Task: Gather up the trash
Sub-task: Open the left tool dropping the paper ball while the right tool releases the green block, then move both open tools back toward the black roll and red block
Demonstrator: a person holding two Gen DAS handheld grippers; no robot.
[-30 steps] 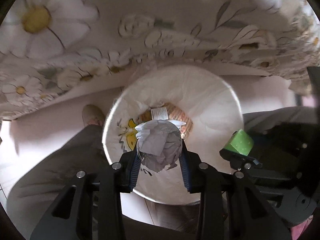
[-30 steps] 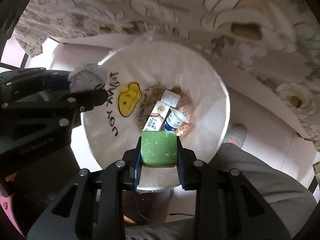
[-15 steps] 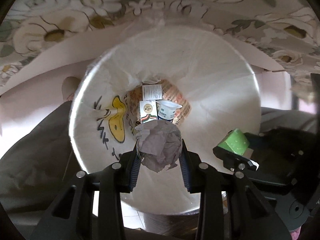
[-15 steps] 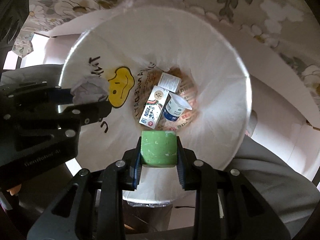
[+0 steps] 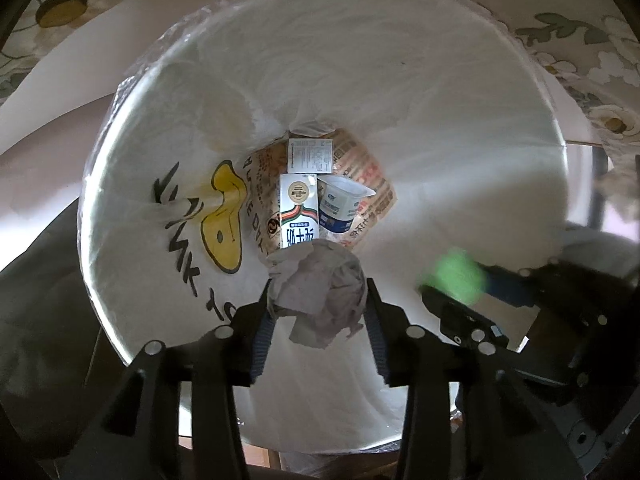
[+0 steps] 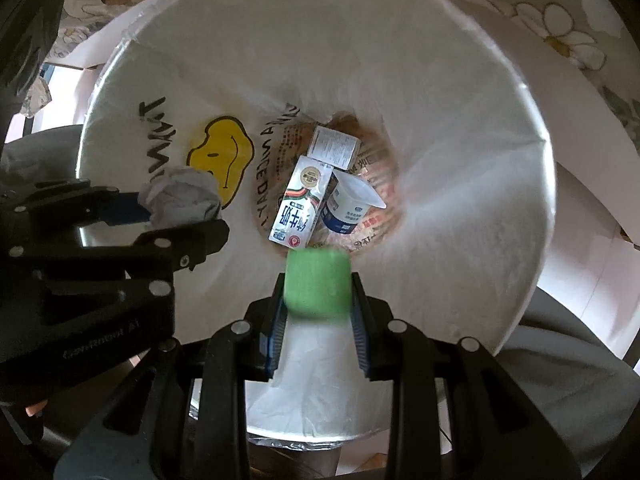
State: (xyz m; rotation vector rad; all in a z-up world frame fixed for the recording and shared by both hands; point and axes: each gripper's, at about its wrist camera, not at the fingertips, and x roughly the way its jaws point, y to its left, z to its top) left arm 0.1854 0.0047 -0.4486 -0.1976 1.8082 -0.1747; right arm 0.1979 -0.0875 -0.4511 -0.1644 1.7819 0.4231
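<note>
Both grippers hang over the open mouth of a bin lined with a white bag (image 5: 400, 80) that bears a yellow smiley (image 5: 224, 224). My left gripper (image 5: 318, 292) is shut on a crumpled grey paper ball (image 5: 316, 288), also seen in the right wrist view (image 6: 180, 196). My right gripper (image 6: 318, 284) holds a green block (image 6: 318, 282), which looks blurred, between its pads; the block also shows in the left wrist view (image 5: 456, 276). At the bag's bottom lie a milk carton (image 6: 298, 208), a yogurt cup (image 6: 348, 208) and a small white box (image 6: 334, 148).
A floral tablecloth (image 6: 560, 12) hangs around the bin's far side. The person's grey-trousered legs (image 6: 568, 360) flank the bin. A printed wrapper (image 5: 372, 184) lies under the trash at the bottom.
Both grippers have moved forward and down over the bin, so its mouth now fills the views. The green block has gone blurry in the right gripper. The paper ball stays gripped.
</note>
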